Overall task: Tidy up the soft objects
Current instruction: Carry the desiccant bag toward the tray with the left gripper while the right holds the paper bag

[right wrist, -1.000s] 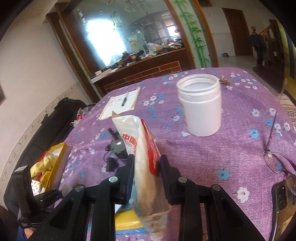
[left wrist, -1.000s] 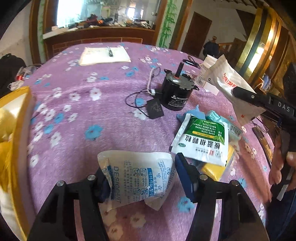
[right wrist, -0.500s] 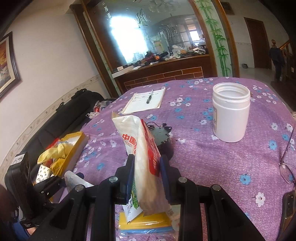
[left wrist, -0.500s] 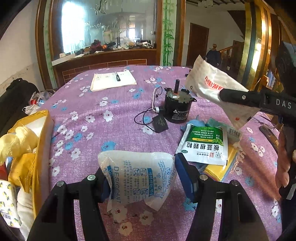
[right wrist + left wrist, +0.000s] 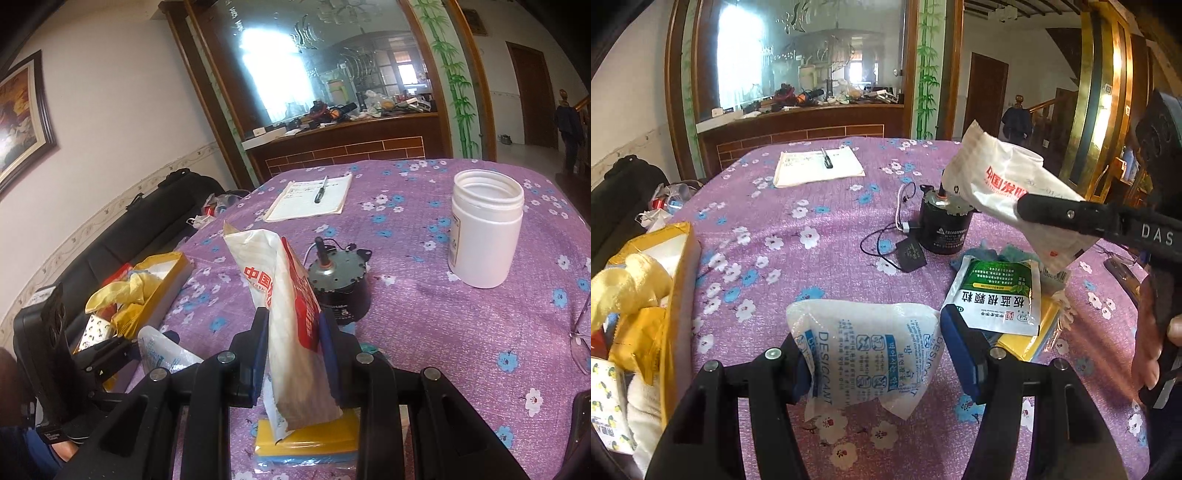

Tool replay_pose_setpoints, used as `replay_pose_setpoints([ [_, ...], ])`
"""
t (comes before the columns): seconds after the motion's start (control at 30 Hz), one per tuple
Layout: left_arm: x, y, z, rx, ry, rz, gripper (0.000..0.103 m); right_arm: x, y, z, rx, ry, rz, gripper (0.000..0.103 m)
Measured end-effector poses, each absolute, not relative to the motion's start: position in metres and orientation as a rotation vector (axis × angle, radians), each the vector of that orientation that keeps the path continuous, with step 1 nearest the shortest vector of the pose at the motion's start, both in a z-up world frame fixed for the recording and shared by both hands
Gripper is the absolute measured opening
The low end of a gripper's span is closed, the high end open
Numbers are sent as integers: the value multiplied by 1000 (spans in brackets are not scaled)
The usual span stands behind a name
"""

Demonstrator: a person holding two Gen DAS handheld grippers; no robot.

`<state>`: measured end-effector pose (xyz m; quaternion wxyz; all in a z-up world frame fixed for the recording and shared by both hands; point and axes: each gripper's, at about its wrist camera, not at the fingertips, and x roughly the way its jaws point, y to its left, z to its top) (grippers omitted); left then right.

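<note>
My left gripper (image 5: 871, 350) is shut on a white desiccant pouch (image 5: 864, 350) with blue print and holds it above the purple flowered tablecloth (image 5: 798, 251). My right gripper (image 5: 295, 343) is shut on a white bag with red print (image 5: 291, 325), lifted above the table; that bag also shows in the left wrist view (image 5: 1008, 195). A yellow box (image 5: 679, 280) with yellow cloth and other soft things stands at the left table edge. A green-and-white sachet (image 5: 997, 291) lies on a yellow sponge pack (image 5: 310, 435).
A black motor (image 5: 945, 229) with a wire and small black adapter stands mid-table. A white open jar (image 5: 484, 243) stands at the right. A notepad with a pen (image 5: 820, 166) lies at the far side. Glasses (image 5: 580, 332) lie at the right edge.
Both grippers have risen and drawn back with their bags. The yellow box has come further into the left wrist view. The right gripper's bag has moved leftward over the motor.
</note>
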<state>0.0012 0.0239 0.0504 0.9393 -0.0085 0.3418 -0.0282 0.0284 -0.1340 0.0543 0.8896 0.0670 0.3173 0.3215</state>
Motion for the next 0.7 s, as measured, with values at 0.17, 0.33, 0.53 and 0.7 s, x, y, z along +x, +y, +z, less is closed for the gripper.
replay_pose_setpoints([
  [0.17,-7,26,62,14,655,-13,61,24,-131,56,127,646,692,30],
  [0.33,-17,30,70,33,624,12,62,21,-124,55,104,642,708,30],
  [0.53,-31,37,81,33,585,23,62,21,-120,55,132,662,674,30],
  [0.7,-43,43,88,51,546,45,62,3,-107,64,146,657,686,30],
])
